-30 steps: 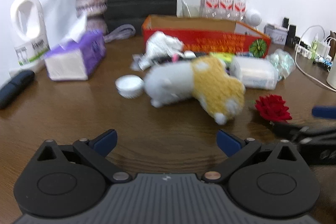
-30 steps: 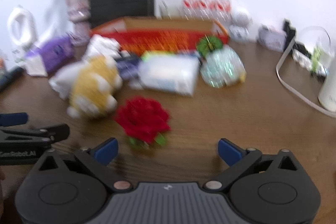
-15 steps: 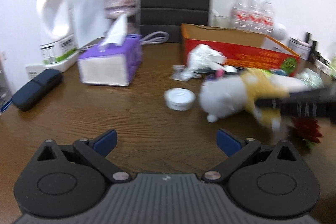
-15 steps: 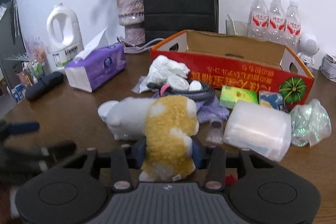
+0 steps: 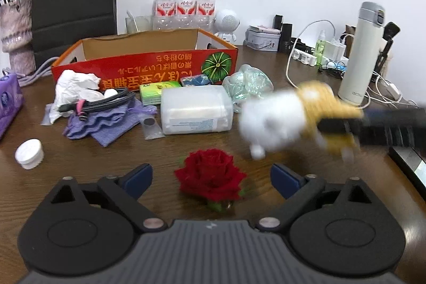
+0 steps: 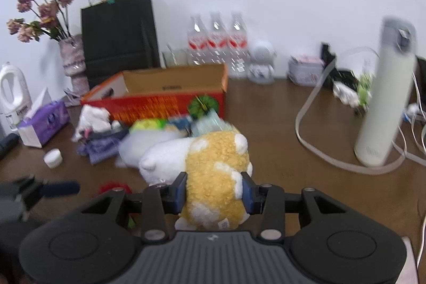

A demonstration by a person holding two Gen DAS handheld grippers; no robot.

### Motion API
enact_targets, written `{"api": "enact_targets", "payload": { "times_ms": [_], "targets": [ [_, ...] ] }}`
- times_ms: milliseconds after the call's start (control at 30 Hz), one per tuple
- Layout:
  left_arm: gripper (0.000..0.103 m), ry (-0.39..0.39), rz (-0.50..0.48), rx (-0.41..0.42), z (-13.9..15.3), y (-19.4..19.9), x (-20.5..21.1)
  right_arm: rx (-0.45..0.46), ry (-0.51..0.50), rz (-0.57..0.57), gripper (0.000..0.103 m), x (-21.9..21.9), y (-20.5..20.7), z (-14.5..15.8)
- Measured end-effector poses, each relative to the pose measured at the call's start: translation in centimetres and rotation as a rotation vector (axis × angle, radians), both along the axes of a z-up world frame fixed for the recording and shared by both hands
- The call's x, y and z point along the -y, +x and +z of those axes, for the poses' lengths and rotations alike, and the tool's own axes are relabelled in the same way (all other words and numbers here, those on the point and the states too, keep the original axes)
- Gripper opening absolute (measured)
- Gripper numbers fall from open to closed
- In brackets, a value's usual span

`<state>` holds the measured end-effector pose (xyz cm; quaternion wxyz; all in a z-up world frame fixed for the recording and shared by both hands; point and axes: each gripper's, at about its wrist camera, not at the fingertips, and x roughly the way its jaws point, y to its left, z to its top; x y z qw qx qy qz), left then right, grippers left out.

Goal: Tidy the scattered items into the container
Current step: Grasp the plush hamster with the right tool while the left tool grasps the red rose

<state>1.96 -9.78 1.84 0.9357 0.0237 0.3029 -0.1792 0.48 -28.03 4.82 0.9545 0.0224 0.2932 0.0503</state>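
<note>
- The right claw (image 6: 213, 189) is clamped on the yellow rear of the plush toy (image 6: 213, 169), which it holds above the desk (image 6: 279, 151).
- The left claw (image 5: 211, 175) is wide, its jaws closing, with the red rose (image 5: 210, 177) lying on the desk between them, not pressed.
- Beyond the rose lie a clear plastic tub (image 5: 195, 109), a purple cloth (image 5: 103, 124) and a white cap (image 5: 29, 153).
- The red cardboard box (image 5: 149, 63) stands behind this clutter.

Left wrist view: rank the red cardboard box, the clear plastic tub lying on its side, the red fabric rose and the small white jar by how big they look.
1. Red cardboard box
2. Clear plastic tub
3. Red fabric rose, though nearness to the camera enlarges it
4. Small white jar
</note>
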Motion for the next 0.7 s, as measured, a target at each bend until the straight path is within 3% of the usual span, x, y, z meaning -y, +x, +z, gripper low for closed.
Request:
{"api": "enact_targets", "payload": {
  "times_ms": [33,100,167,200,267,300,367,433,467,500,600,700],
  "targets": [
    [0.093,0.002,-0.001,-0.002,-0.2,0.3,0.1,-0.010,-0.003,-0.005,0.040,0.2,-0.1,-0.5],
    [0.074,0.041,0.007,-0.034,-0.8,1.2,0.5,-0.040,0.001,-0.015,0.042,0.5,-0.3,-1.7],
    [0.064,0.067,0.026,-0.057,-1.2,1.4,0.6,-0.050,0.027,-0.006,0.048,0.6,-0.5,-2.4],
    [0.063,0.077,0.035,-0.053,-1.1,1.3,0.2,-0.047,0.029,0.002,0.049,0.3,-1.0,-2.4],
    [0.059,0.094,0.036,-0.056,-1.0,1.2,0.0,-0.034,0.013,0.020,0.068,0.2,-1.7,-2.3],
    [0.058,0.100,0.039,-0.057,-0.9,1.1,-0.2,-0.023,-0.001,0.017,0.069,0.0,-1.8,-2.2],
    [0.060,0.108,0.048,-0.052,-0.8,0.8,-0.7,-0.014,-0.042,0.021,0.070,-0.4,-1.9,-2.2],
    [0.074,0.108,0.060,-0.045,-0.9,0.8,-1.0,-0.018,-0.074,0.019,0.067,-0.9,-1.6,-2.3],
    [0.068,0.111,0.062,-0.045,-0.9,0.9,-0.9,-0.026,-0.091,0.013,0.056,-1.1,-1.4,-2.5],
    [0.051,0.114,0.059,-0.048,-1.0,1.0,-0.9,-0.035,-0.110,0.005,0.047,-1.3,-1.2,-2.8],
    [0.043,0.098,0.059,-0.034,-0.7,0.5,-1.1,-0.046,-0.144,0.004,0.045,-1.7,-0.6,-3.6],
    [0.039,0.072,0.093,-0.004,-0.1,-0.7,-2.0,-0.029,-0.092,0.013,0.044,-1.6,-1.3,-3.2]
  ]
}}
